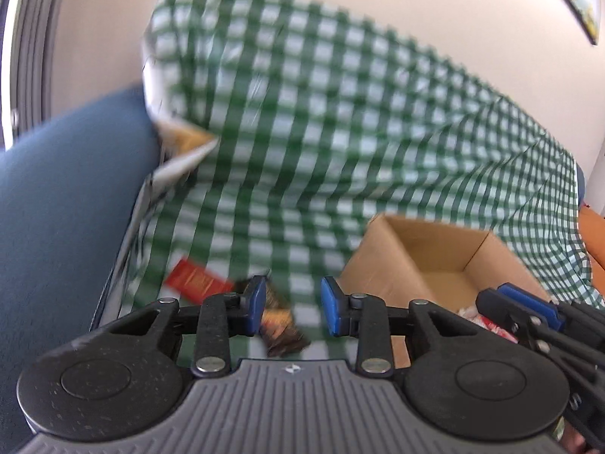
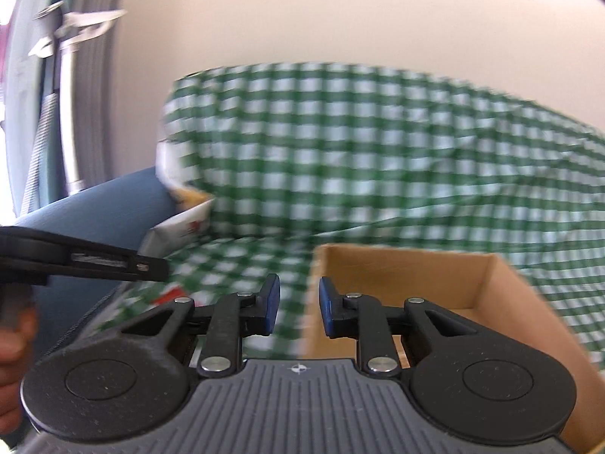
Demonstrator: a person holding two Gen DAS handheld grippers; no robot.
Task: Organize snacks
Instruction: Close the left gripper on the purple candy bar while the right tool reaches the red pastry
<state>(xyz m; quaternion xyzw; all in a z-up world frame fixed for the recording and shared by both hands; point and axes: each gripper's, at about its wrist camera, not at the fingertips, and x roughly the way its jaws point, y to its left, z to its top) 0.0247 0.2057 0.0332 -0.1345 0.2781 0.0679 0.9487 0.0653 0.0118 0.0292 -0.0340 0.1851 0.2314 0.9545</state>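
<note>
Nearest, the left gripper (image 1: pixel 292 304) has its blue pads parted with nothing clamped, hanging over a dark snack wrapper (image 1: pixel 281 327) and a red packet (image 1: pixel 196 283) on the green checked cloth (image 1: pixel 302 132). The right gripper (image 2: pixel 299 304) is likewise narrowly parted and empty, beside the cardboard box (image 2: pixel 408 265). That box stands open-topped just right of the loose snacks, seemingly to collect them; a red-and-white wrapper (image 1: pixel 487 321) lies inside. Farther back, the cloth drapes a blue sofa (image 1: pixel 68 196), likely shielding it.
</note>
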